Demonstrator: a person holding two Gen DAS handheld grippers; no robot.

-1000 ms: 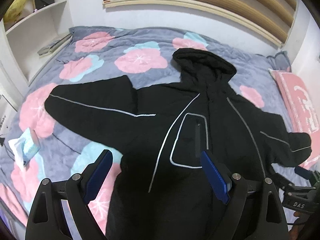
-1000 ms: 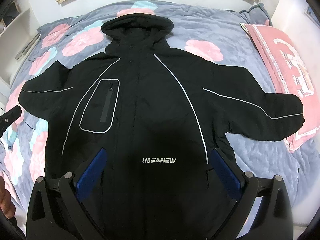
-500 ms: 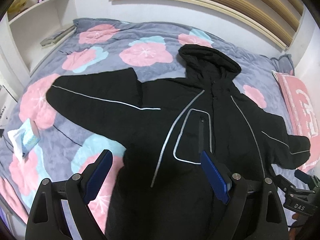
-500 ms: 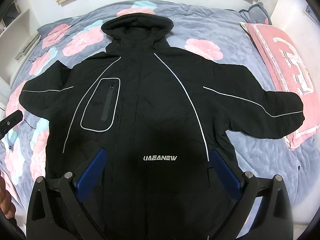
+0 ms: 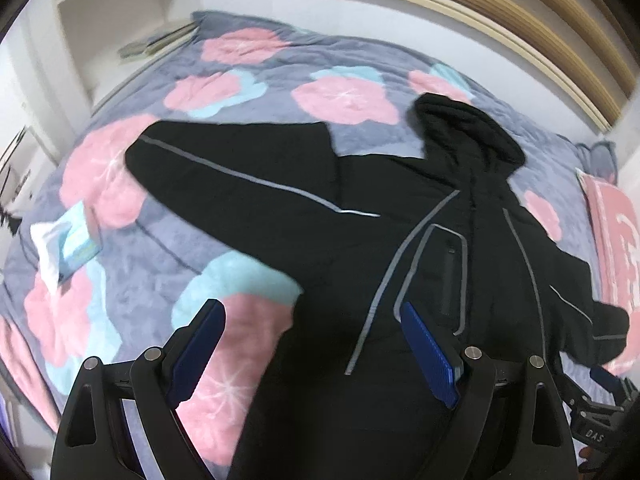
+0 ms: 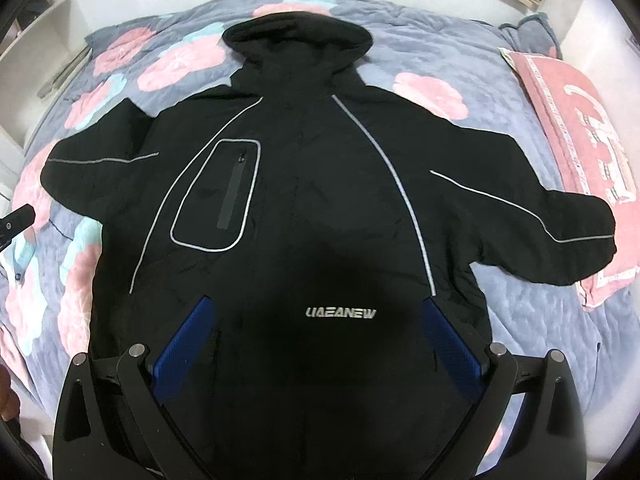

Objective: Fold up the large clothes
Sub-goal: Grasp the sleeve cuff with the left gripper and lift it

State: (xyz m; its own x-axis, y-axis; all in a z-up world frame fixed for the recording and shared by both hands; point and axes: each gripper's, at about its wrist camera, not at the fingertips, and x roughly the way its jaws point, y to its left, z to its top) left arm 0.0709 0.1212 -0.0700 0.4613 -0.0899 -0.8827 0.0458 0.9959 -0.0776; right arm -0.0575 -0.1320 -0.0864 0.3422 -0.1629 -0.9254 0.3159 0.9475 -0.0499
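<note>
A large black hooded jacket [image 6: 312, 208] with grey piping and a chest pocket lies spread flat, front up, on the bed, both sleeves out to the sides. It also shows in the left wrist view [image 5: 432, 264], with its left sleeve [image 5: 236, 184] stretched out. My left gripper [image 5: 312, 320] is open and empty, above the jacket's lower left edge. My right gripper [image 6: 316, 320] is open and empty, above the jacket's lower front near the white logo [image 6: 340, 313]. The other gripper [image 5: 596, 408] shows at the lower right of the left wrist view.
The bed has a grey quilt with pink and blue flowers [image 5: 344, 100]. A tissue pack [image 5: 68, 244] lies at the left side. A pink pillow [image 6: 576, 152] lies at the right, under the right cuff. White shelves [image 5: 120, 12] stand at the far left.
My left gripper has swung left, so the left sleeve and the tissue pack sit further into its view. The right gripper has barely moved. The jacket lies as before.
</note>
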